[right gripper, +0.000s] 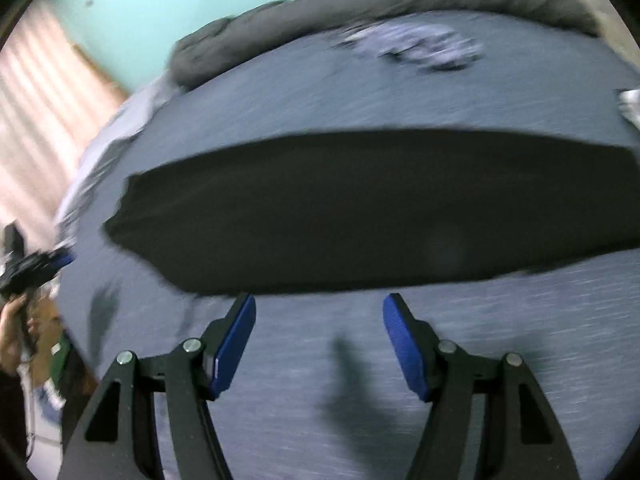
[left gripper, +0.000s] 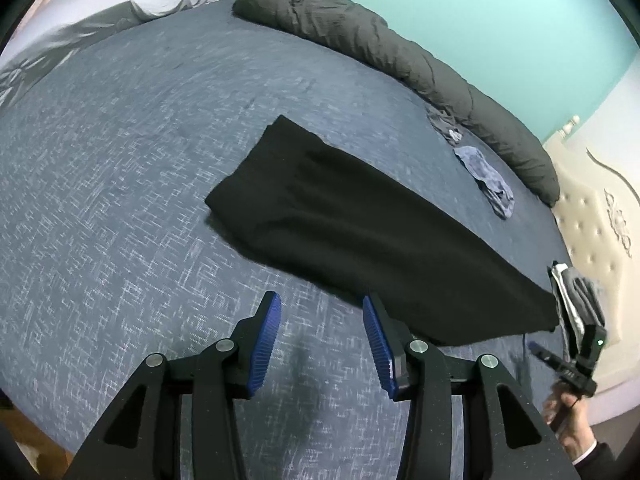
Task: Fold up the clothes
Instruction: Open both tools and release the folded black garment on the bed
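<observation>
The black garment [left gripper: 360, 240] lies flat as a long strip mid-bed [left gripper: 140, 160], likely between folds, though blur hides creases. Left gripper [left gripper: 322, 344] and right gripper [right gripper: 318, 344], both empty with jaws apart, hover at six o'clock; next, pinch an end.

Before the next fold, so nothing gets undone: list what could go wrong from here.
1. Both grippers, left and right, hang open and empty at the near edge of the black garment; a one-layer pinch could pull the fold apart.
2. The small blue-grey clothes lie close beyond it and might get swept along.
</observation>
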A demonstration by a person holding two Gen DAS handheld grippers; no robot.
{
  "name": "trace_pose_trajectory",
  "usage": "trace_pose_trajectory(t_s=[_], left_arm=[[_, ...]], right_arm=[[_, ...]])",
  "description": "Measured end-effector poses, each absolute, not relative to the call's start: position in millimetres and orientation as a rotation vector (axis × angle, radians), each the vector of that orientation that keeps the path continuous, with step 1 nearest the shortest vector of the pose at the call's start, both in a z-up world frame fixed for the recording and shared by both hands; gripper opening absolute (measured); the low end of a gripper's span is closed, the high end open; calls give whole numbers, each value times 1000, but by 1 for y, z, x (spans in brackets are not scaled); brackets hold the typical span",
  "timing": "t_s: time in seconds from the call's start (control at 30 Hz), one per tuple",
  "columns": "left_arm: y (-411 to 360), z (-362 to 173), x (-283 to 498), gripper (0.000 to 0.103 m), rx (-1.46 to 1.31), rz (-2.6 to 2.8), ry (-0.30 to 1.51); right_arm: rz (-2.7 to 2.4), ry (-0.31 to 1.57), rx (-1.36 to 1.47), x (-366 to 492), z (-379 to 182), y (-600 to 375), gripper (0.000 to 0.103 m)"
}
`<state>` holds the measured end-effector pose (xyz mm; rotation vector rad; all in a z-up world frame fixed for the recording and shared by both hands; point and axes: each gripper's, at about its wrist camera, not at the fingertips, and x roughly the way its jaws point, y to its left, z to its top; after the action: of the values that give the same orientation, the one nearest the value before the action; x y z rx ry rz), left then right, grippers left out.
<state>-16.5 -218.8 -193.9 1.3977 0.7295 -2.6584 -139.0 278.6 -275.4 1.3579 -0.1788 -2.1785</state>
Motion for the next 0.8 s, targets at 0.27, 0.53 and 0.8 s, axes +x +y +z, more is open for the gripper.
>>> trace_pose_trajectory(t_s=[0.27,0.53,0.8], left_arm=[[-196,-193,-9,52,1342,-2708,694],[-185,-222,-11,57,1319,-2696,785],[-180,-251,-16,57,1252,-2687,906]], right_arm=[[-2027,-149,1381,-113,-311,173,67],[-2005,-198,1402,-118,-326,124,66],[-2019,-228,1382,-131,-332,109,61]])
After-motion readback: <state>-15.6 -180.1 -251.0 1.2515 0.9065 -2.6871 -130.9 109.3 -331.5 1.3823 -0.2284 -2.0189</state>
